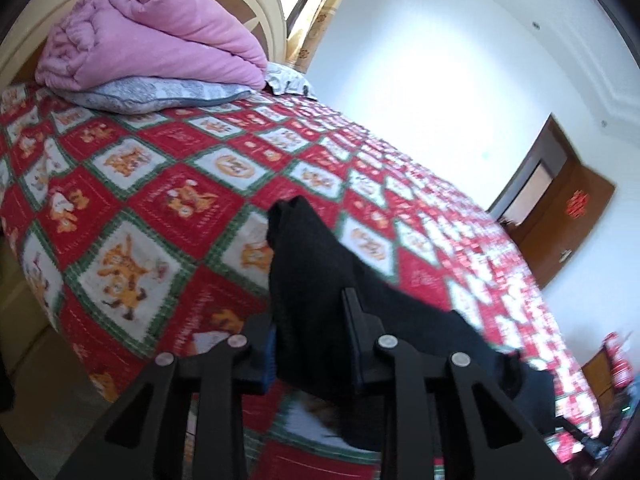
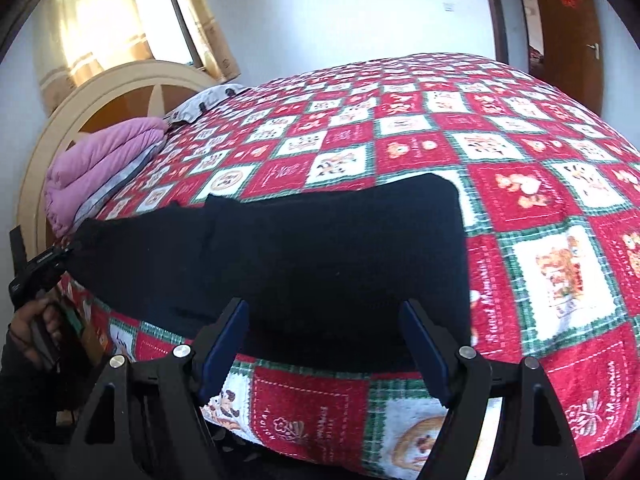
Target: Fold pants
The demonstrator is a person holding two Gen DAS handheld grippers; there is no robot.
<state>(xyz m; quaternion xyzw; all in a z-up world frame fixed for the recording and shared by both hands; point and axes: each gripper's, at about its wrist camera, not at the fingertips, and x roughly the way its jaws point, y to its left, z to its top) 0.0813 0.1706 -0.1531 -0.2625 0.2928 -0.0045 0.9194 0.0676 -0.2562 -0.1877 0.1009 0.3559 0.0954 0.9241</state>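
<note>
- left gripper is clamped on one end of the black pants — lifting it off the checkered Christmas bedspread
- right gripper hovers near the other end, jaws wide, nothing pinched

A wide bed under a red, white and green checked quilt with cartoon patches is filling the room. A folded pink padded blanket is lying on a grey patterned pillow against the arched cream headboard with brown wooden panels. Daylight is glowing through yellow patterned curtains at the window. White walls are surrounding a brown wooden door.
</note>
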